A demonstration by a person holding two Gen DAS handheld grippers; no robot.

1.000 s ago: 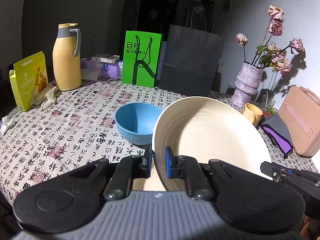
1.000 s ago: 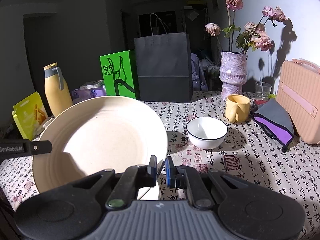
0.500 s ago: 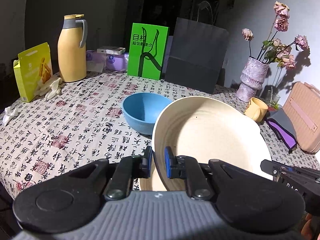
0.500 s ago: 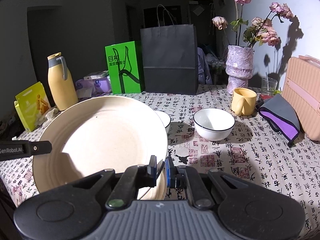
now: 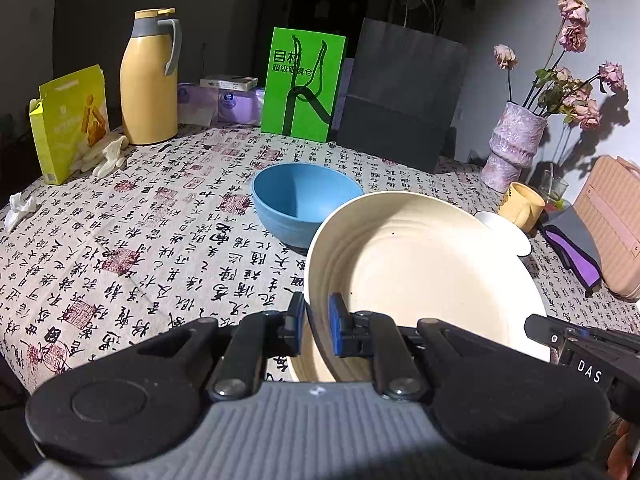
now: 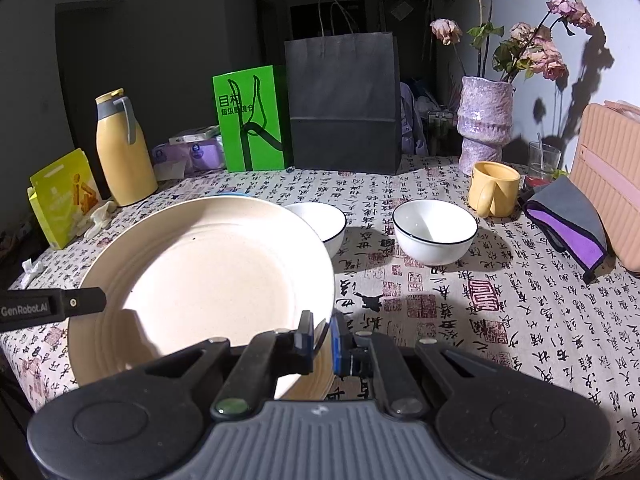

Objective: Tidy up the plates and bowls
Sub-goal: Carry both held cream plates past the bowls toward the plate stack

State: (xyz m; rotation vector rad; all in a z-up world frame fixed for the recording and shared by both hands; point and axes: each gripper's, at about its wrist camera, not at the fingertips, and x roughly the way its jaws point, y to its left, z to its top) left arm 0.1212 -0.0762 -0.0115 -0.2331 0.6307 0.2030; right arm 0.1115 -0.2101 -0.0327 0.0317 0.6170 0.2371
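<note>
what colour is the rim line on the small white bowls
Black, a thin line around each white bowl's rim; clearest in the right wrist view.

A home dining room — a cloth-covered worktop (image 6: 460,312) bearing a vase of dried roses (image 6: 485,128), a thermos (image 5: 150,76), shopping bags (image 6: 343,104).

Flat bright-green paper bag (image 5: 303,85): we read "目村".
Black bar of the left gripper (image 6: 52,307): "GenRobot.AI".
Black bar of the right gripper (image 5: 588,360): "DAS".
</note>
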